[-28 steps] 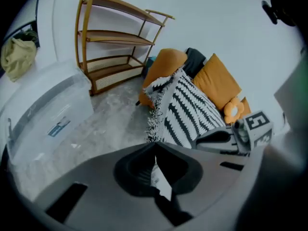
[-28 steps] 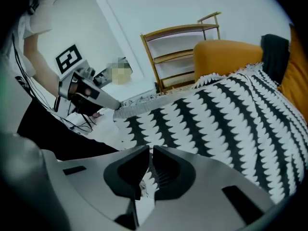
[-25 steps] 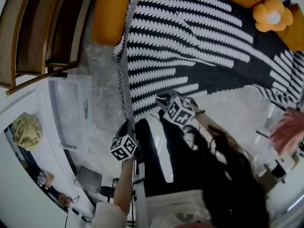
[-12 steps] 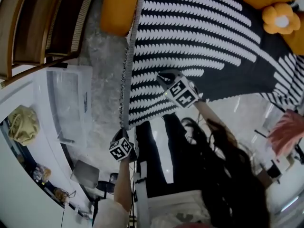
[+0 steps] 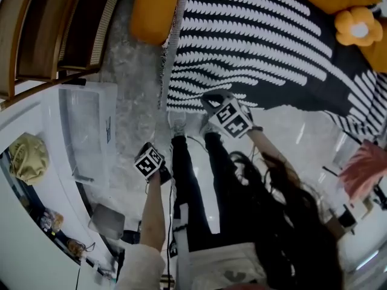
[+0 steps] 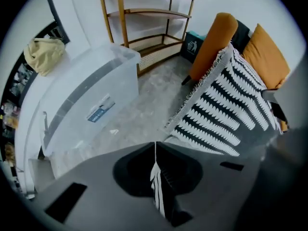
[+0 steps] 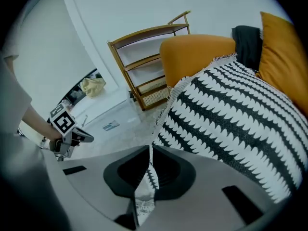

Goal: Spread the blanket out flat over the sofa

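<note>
Both grippers are clamped on the blanket point(image 5: 260, 47). The left gripper point(image 6: 155, 147) has its jaws pinched together on a thin striped sliver of the hem, and the right gripper point(image 7: 149, 153) is closed on a fringed bit of the same near edge. The blanket is black with white leaf-like rows and lies draped over the orange sofa point(image 5: 148, 14), covering the seat. Its fringed left edge point(image 5: 172, 53) runs down just beside the sofa's left arm, and the near hem hangs at the sofa front above the grey floor point(image 5: 130, 95). The two-point pinch likely lets the person tug the cloth taut and square toward themselves, so it settles flat instead of bunching. The left gripper sits nearer and well left of the right one, so the left corner looks drawn off the sofa, probably to be pulled out and laid down. The person stands right at the sofa front, dark trouser legs point(image 5: 202, 180) close by both grippers. In the head view the cloth between the left gripper and the hem does not show, so only that gripper's own view proves the grip. The blanket's far edge is cut off at the top. Its right end runs out of frame where wider stripes point(image 5: 369, 95) show; fold or underside, cannot tell. The sofa back is mostly hidden. A flower cushion point(image 5: 355, 28) sits uncovered at far right.
</note>
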